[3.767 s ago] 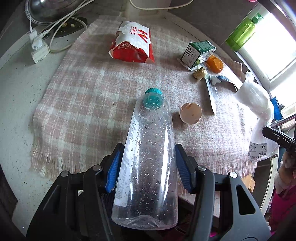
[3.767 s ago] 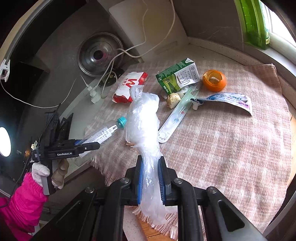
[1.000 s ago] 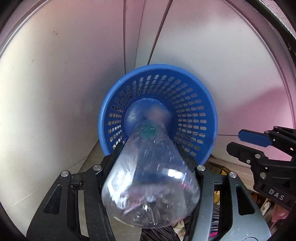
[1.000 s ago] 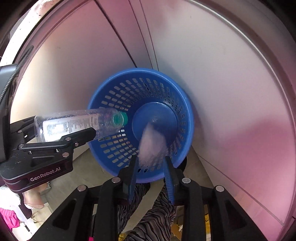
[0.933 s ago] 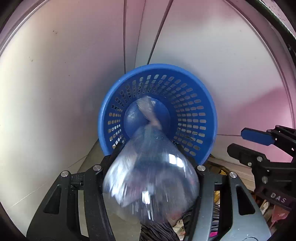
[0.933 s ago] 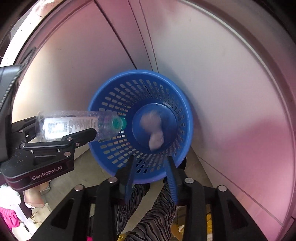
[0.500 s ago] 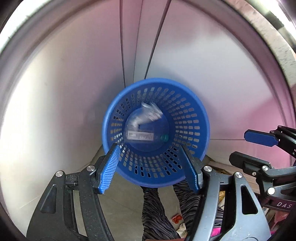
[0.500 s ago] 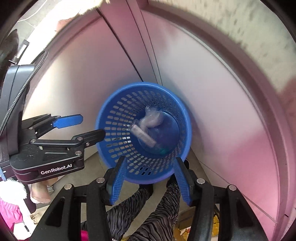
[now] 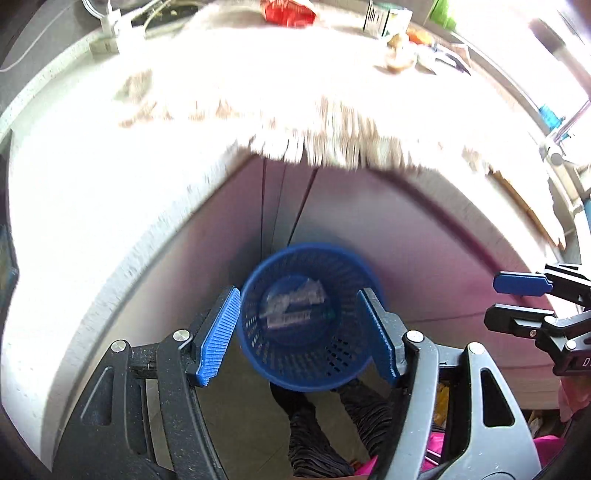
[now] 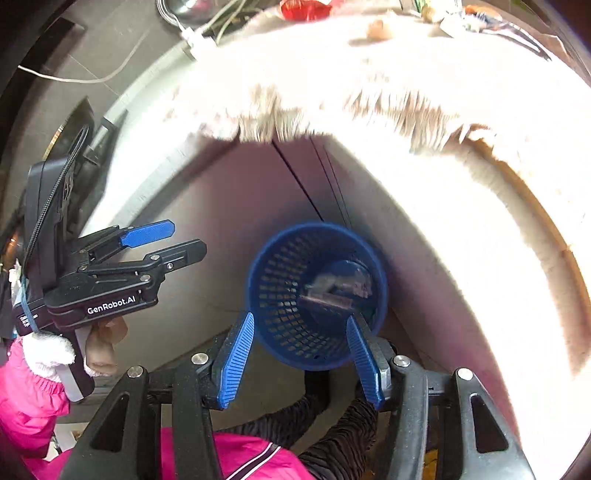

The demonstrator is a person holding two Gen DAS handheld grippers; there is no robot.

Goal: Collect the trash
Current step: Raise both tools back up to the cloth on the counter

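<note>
In the left wrist view, the left gripper (image 9: 301, 332) hangs with its jaws spread wide and nothing between them. Framed between its blue pads (image 9: 218, 334), on the floor below, stands the blue basket (image 9: 354, 365) at about 6 o'clock from the counter edge. Inside lie the clear bottle (image 9: 295, 317) and the crumpled plastic bag (image 9: 306, 291), both blurred. At 3 o'clock the right gripper (image 9: 517, 299) shows, its fingers parted.

On the counter at 12 o'clock the fringed cloth (image 9: 332, 147) overhangs the cabinet front; a red snack packet (image 9: 286, 11) and a small carton (image 9: 382, 18) sit at its far side, washed out by glare.

In the right wrist view, the right gripper (image 10: 301, 360) is likewise open and empty above the basket (image 10: 280, 332); the left gripper (image 10: 177, 240) sits at 9 o'clock.
</note>
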